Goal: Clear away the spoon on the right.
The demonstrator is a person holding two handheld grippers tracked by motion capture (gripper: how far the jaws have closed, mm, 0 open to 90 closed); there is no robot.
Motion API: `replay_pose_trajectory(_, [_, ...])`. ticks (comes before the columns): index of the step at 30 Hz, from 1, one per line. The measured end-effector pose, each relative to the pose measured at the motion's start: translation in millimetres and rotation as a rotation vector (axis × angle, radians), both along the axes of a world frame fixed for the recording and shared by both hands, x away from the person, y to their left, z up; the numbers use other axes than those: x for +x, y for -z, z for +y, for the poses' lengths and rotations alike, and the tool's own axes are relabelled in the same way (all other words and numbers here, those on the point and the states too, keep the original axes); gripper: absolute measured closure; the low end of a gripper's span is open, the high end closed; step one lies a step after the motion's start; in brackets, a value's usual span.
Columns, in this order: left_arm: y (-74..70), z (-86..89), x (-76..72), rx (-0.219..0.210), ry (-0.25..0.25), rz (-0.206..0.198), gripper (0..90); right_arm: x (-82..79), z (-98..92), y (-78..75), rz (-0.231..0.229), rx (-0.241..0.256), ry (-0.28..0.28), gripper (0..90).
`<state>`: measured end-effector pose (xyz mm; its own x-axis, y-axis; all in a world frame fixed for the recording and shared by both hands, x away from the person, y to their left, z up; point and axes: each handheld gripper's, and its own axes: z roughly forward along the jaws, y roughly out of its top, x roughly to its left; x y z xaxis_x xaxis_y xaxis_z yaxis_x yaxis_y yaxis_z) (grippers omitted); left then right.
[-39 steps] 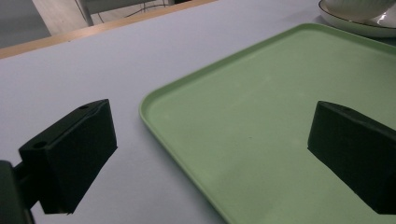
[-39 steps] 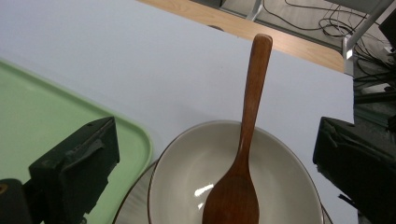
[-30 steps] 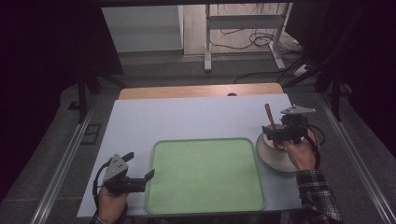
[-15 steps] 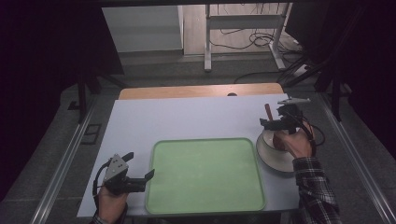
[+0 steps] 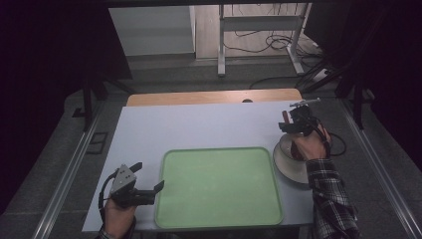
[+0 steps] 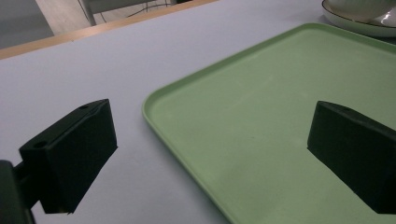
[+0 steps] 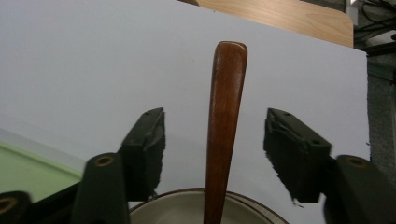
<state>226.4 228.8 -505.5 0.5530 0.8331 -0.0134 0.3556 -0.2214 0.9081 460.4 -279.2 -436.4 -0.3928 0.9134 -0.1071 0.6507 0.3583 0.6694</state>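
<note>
My right gripper (image 7: pixel 215 154), jaws wide, straddles the wooden spoon handle (image 7: pixel 225 126) rising from the bowl (image 7: pixel 196 207). Next: I close squarely. Left gripper (image 6: pixel 210 154) idles open, empty, over the green tray (image 6: pixel 280 116).

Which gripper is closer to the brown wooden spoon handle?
The right gripper: its open jaws sit on either side of the wooden handle without touching it. The left gripper is far off, at the green tray's other edge.
</note>
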Motion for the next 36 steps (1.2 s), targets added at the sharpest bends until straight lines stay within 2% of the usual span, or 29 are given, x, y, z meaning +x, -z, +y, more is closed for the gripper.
replay_pose_trajectory(2, [0.0,0.0,0.1,0.002,-0.001,0.001,1.3,5.0,0.5,1.5,0.038,0.012,0.011,49.4])
replay_pose_trajectory(4, [0.1,0.0,0.1,0.001,-0.001,0.001,1.3,5.9,0.7,1.9,0.044,0.012,0.012,51.7])
replay_pose_trajectory(5, [0.1,0.1,0.1,0.002,-0.001,0.002,1.3,7.7,2.3,3.4,0.057,0.009,0.015,57.8])
replay_pose_trajectory(6, [0.1,0.1,0.1,0.002,-0.001,0.002,1.3,7.7,2.3,3.4,0.057,0.009,0.015,57.8])
replay_pose_trajectory(8, [0.0,0.3,0.0,0.003,-0.003,0.002,1.3,9.1,3.8,4.2,0.081,0.013,0.031,71.3])
replay_pose_trajectory(9, [0.0,0.3,0.0,0.003,-0.003,0.002,1.4,9.1,3.8,4.2,0.081,0.013,0.031,71.3])
replay_pose_trajectory(10, [-0.1,0.4,0.0,0.002,-0.004,0.001,1.4,8.5,4.6,3.4,0.082,0.012,0.033,76.7])
replay_pose_trajectory(15, [-0.2,0.4,-0.1,0.002,-0.004,-0.001,1.4,7.5,7.0,-0.4,0.095,0.006,0.029,77.4])
replay_pose_trajectory(20, [-0.4,0.4,-0.4,0.001,-0.005,-0.003,1.4,5.2,7.4,-10.0,0.095,0.018,0.017,77.6])
replay_pose_trajectory(36, [-1.3,0.7,-1.1,0.001,-0.010,-0.012,1.4,-0.6,5.9,-42.6,0.115,0.005,-0.028,77.7])
